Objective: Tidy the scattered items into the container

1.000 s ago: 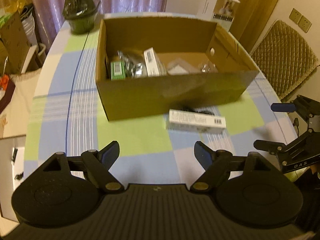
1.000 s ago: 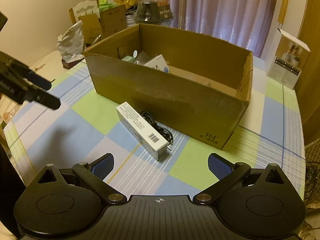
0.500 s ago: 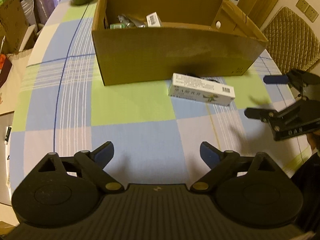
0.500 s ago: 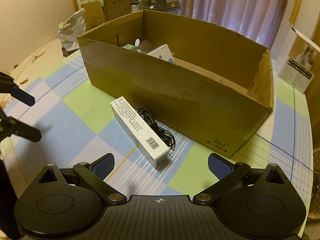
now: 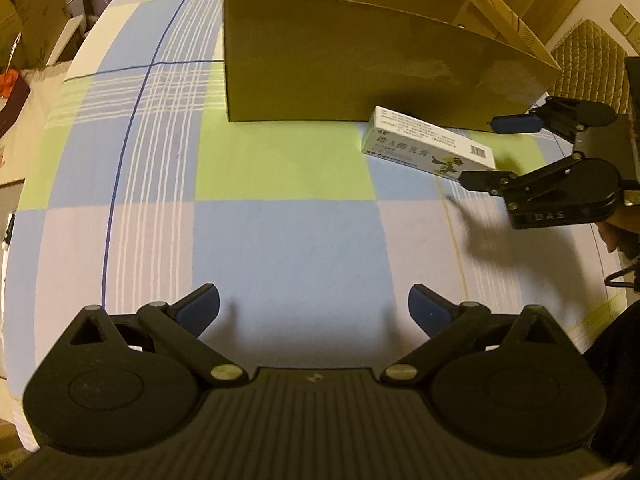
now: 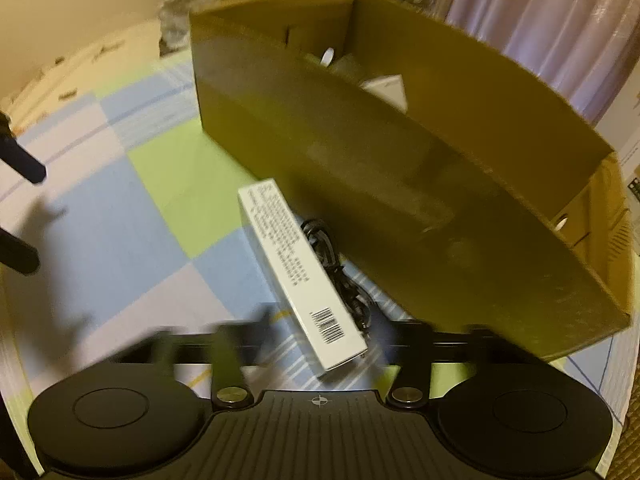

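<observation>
A brown cardboard box [image 5: 360, 68] stands on the checked tablecloth and holds several small items. A long white medicine box [image 5: 428, 144] lies in front of it; it also shows in the right wrist view [image 6: 296, 272], with a coiled black cable [image 6: 336, 268] beside it against the cardboard box [image 6: 400, 184]. My right gripper [image 5: 480, 152] is open, its fingers on either side of the near end of the medicine box. In its own view my right gripper [image 6: 320, 344] is blurred. My left gripper [image 5: 314, 306] is open and empty, low over the cloth.
The table's left edge [image 5: 48, 92] curves away, with boxes and clutter on the floor beyond. A quilted chair back [image 5: 588, 60] stands at the right. Curtains [image 6: 540, 12] hang behind the cardboard box.
My right gripper has moved forward and down to the white medicine box, its end now between the fingers. My left gripper has dropped lower and drawn back from the cardboard box.
</observation>
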A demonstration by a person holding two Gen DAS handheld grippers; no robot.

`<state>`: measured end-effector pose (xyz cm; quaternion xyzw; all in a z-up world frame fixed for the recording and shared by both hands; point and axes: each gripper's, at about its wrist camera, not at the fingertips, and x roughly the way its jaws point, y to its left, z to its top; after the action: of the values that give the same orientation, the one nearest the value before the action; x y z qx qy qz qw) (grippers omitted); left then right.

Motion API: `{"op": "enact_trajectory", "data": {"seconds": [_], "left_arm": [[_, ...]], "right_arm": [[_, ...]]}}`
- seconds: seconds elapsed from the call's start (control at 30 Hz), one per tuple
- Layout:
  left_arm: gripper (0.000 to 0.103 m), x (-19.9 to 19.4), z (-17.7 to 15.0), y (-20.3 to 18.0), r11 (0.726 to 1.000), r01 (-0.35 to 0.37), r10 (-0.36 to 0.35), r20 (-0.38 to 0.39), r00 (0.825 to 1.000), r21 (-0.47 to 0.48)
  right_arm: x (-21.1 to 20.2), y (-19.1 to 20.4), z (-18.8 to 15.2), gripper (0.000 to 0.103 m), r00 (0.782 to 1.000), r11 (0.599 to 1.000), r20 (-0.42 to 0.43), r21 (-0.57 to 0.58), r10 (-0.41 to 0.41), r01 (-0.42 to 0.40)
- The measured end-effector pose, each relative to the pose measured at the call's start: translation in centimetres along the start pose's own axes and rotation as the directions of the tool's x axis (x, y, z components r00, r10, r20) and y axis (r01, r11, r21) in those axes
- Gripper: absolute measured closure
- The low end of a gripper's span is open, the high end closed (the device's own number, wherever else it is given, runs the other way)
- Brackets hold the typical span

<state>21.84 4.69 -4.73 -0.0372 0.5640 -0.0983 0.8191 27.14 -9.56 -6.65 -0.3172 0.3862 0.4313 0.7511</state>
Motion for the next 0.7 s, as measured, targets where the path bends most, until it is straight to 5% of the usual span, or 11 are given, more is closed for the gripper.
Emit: {"op": "enact_trajectory", "data": {"seconds": [0.17,0.57,0.63,0.67,0.7], "left_arm": [[0.004,-0.1,0.0,0.7,0.999,0.009,-0.009,0.004,1.000,-0.035],[0.004,-0.1,-0.1,0.1,0.998,0.037,-0.037,0.014,0.999,-0.052],[0.004,-0.1,-0.2,-0.1,0.997,0.041,-0.041,0.014,0.999,-0.059],[0.004,-0.1,-0.2,-0.2,0.997,0.043,-0.042,0.013,0.999,-0.060],[0.004,-0.1,-0.3,-0.3,0.997,0.042,-0.041,0.013,0.999,-0.057]], "right_arm": [[-0.7,1.7,-0.1,0.075,1.000,1.000,-0.021,0.015,0.005,-0.005],[-3.5,4.2,-2.5,0.074,0.986,0.968,0.008,0.189,0.165,-0.164],[-3.9,4.4,-2.5,0.059,0.983,0.962,0.027,0.205,0.181,-0.183],[-4.2,4.4,-2.5,0.035,0.983,0.962,0.037,0.205,0.177,-0.181],[-4.6,4.4,-2.5,0.027,0.983,0.963,0.053,0.201,0.174,-0.182]]}}
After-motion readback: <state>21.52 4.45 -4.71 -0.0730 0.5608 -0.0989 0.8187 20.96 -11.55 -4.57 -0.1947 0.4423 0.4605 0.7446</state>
